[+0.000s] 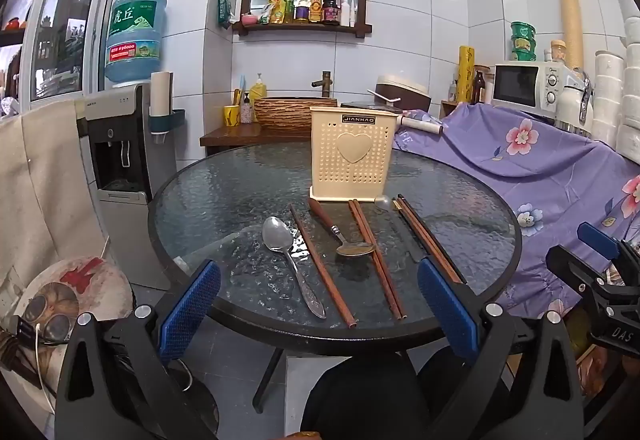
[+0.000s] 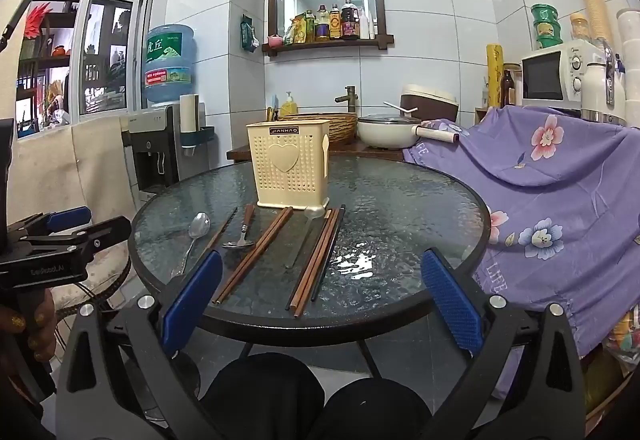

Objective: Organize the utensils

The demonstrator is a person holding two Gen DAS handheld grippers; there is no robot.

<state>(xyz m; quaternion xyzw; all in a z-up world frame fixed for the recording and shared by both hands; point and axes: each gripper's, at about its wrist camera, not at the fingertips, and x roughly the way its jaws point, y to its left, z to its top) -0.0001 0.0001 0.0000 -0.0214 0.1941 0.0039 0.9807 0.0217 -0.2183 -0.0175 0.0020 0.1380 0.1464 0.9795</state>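
A cream perforated utensil holder [image 1: 352,155] [image 2: 288,167] stands upright on the round glass table [image 1: 208,199] [image 2: 400,207]. In front of it lie a steel spoon [image 1: 280,238] [image 2: 199,226], a single brown chopstick [image 1: 320,268] [image 2: 220,236], a wooden-handled spoon [image 1: 340,234] [image 2: 242,236], a brown chopstick pair [image 1: 376,260] [image 2: 256,252], a clear spoon [image 2: 310,213] and more chopsticks [image 1: 428,240] [image 2: 316,260]. My left gripper [image 1: 320,304] [image 2: 92,224] hovers open at the table's near edge, holding nothing. My right gripper [image 2: 320,298] [image 1: 576,248] is open too and holds nothing, to the right of the left one.
A purple floral cloth [image 1: 540,167] [image 2: 560,179] drapes over furniture right of the table. A water dispenser [image 1: 120,143] stands to the left. Behind are a wooden sink counter [image 1: 256,135] and a microwave [image 2: 556,75]. A person's knees [image 2: 320,400] sit below the table edge.
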